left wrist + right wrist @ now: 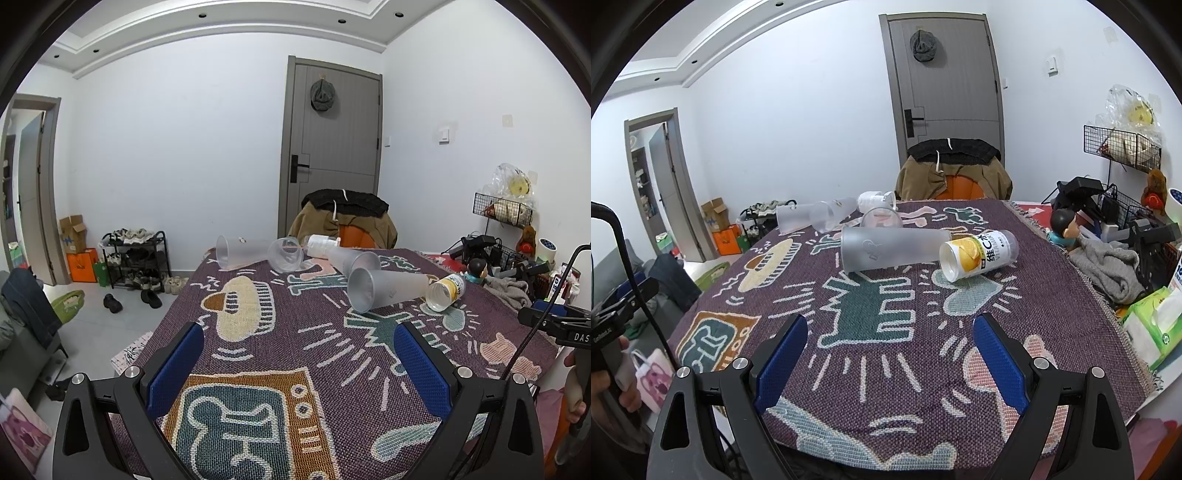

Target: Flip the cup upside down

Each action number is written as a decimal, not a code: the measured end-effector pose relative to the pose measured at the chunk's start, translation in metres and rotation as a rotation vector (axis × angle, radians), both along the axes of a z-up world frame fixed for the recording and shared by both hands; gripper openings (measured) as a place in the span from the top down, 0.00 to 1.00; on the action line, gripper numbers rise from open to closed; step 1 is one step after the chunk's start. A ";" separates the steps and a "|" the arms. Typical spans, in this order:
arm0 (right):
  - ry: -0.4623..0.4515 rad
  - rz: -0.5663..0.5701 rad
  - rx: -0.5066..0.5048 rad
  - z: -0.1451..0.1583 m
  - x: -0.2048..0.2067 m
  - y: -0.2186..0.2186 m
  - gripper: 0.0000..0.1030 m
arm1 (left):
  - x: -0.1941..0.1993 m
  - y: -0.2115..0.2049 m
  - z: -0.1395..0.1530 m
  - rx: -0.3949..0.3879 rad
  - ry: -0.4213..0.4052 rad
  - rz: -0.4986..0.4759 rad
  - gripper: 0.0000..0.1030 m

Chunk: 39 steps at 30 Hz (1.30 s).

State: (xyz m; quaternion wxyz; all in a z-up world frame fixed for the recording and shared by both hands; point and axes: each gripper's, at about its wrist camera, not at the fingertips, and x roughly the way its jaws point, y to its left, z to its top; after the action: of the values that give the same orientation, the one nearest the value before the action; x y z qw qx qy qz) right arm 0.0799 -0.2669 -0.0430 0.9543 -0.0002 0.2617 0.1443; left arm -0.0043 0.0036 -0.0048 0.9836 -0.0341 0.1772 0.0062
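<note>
Several cups lie on their sides on a patterned cloth over the table. A frosted cup lies nearest, mouth toward the left. A yellow-labelled cup lies by its base. Further back lie another frosted cup, a clear cup, a frosted cup and a white cup. My left gripper is open and empty, short of the cups. My right gripper is open and empty, in front of the nearest frosted cup.
A chair draped with clothes stands behind the table. Clutter, a grey cloth, a figurine, a tissue box and wire baskets crowd the right side. A shoe rack stands on the floor at left.
</note>
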 end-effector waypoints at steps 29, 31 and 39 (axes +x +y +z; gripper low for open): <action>0.019 -0.025 0.016 0.003 0.014 -0.011 0.12 | 0.012 0.002 0.001 -0.006 -0.016 0.011 0.00; 0.025 -0.030 0.022 0.006 0.023 -0.014 0.12 | 0.018 0.003 0.002 0.004 -0.017 0.020 0.00; 0.095 -0.084 0.073 0.008 0.067 -0.032 0.12 | 0.036 0.009 0.004 0.013 -0.037 0.018 0.00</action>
State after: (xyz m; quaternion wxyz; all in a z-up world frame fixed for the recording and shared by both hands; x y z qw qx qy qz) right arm 0.1469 -0.2989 -0.0352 0.9453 0.0527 0.3011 0.1135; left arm 0.0314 0.0131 -0.0011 0.9868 -0.0296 0.1585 0.0154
